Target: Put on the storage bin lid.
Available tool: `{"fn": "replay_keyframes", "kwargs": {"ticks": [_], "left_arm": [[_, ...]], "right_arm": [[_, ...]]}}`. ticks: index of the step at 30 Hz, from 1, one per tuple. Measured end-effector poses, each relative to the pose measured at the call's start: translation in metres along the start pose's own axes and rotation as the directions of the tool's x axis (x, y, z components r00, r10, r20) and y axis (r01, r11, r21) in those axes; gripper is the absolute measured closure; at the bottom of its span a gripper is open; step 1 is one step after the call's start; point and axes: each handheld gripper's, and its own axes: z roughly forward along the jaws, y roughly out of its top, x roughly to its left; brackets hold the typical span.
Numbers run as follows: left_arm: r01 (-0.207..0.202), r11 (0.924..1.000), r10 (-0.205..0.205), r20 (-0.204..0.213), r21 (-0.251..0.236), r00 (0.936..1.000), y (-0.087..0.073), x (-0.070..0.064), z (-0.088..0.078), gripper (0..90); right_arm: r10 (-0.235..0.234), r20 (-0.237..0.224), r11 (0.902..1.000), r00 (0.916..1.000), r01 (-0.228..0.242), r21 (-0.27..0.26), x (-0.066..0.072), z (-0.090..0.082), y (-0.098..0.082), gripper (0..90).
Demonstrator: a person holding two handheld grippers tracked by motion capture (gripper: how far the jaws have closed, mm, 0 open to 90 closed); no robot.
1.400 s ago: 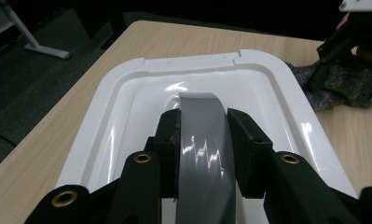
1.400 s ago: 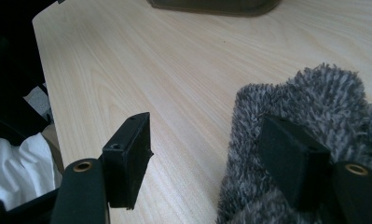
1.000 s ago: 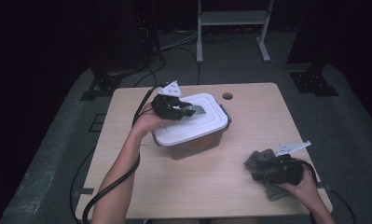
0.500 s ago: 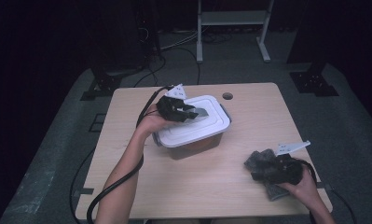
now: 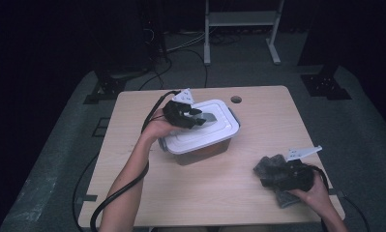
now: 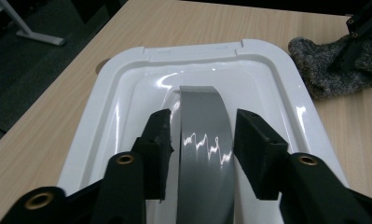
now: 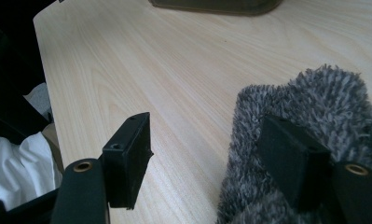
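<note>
Nearest the person, at the table's (image 5: 219,193) front right corner, the right gripper (image 5: 277,175) is held low over a fuzzy grey cloth (image 5: 273,169) that lies on the wood. In the right gripper view its jaws are seen spread wide apart: one jaw rests on or against the cloth's (image 7: 309,140) pile, the other stands over bare tabletop, and nothing is clamped between them. Farther in, near the table's middle, a clear plastic box (image 5: 200,147) with amber-tinted sides is closed by a white lid (image 5: 215,133). A grey handle (image 5: 209,116) lies along the lid's recessed centre. The left gripper (image 5: 198,121), borne by a hand (image 5: 156,129) coming in from the left, is held over that lid. In the left gripper view the grey handle (image 6: 204,154) is seen between the two jaws, with a gap on each side, so it is straddled but not pinched; the jaws have just been opening. Beyond the box, a small round hole (image 5: 236,99) is set near the table's far edge. Past the table, cables and a metal stand's legs (image 5: 239,34) lie on the dark floor.
</note>
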Motion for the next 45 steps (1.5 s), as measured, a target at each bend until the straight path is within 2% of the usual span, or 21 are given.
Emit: {"fn": "replay_keyframes", "kwargs": {"ticks": [4,6,8,17,30,36,45], "left_arm": [[0.012,0.9997,-0.012,0.001,-0.02,0.9999,0.001,0.0,-0.005,50.5],[0.009,0.9997,-0.009,0.005,-0.021,0.9999,0.001,0.0,-0.009,50.5],[0.02,0.9995,-0.02,-0.008,-0.025,0.9998,0.001,-0.001,-0.012,48.1],[0.042,0.9982,-0.043,-0.018,-0.044,0.9989,-0.002,-0.005,-0.024,39.5],[0.062,0.9931,-0.065,-0.03,-0.1,0.9974,-0.007,-0.013,-0.052,31.9],[0.068,0.9917,-0.074,-0.047,-0.109,0.9962,-0.012,-0.018,-0.061,28.7],[0.085,0.9898,-0.091,-0.048,-0.114,0.9947,-0.019,-0.02,-0.069,24.7]], "right_arm": [[-0.001,0.001,1.0,1.0,0.001,0.0,0.0,0.0,0.0,33.4],[-0.001,0.002,1.0,1.0,0.001,-0.002,0.0,-0.001,0.0,33.4],[-0.002,0.004,1.0,1.0,0.002,-0.004,0.0,-0.001,0.0,33.4],[-0.002,0.006,1.0,1.0,0.002,-0.007,-0.001,-0.002,0.0,33.4],[-0.002,0.006,1.0,1.0,0.002,-0.007,-0.001,-0.001,0.002,33.2],[-0.002,0.009,1.0,1.0,0.002,-0.007,-0.001,-0.002,0.002,33.2],[-0.001,0.01,1.0,0.9999,0.001,-0.006,-0.001,-0.001,0.002,33.2]]}}
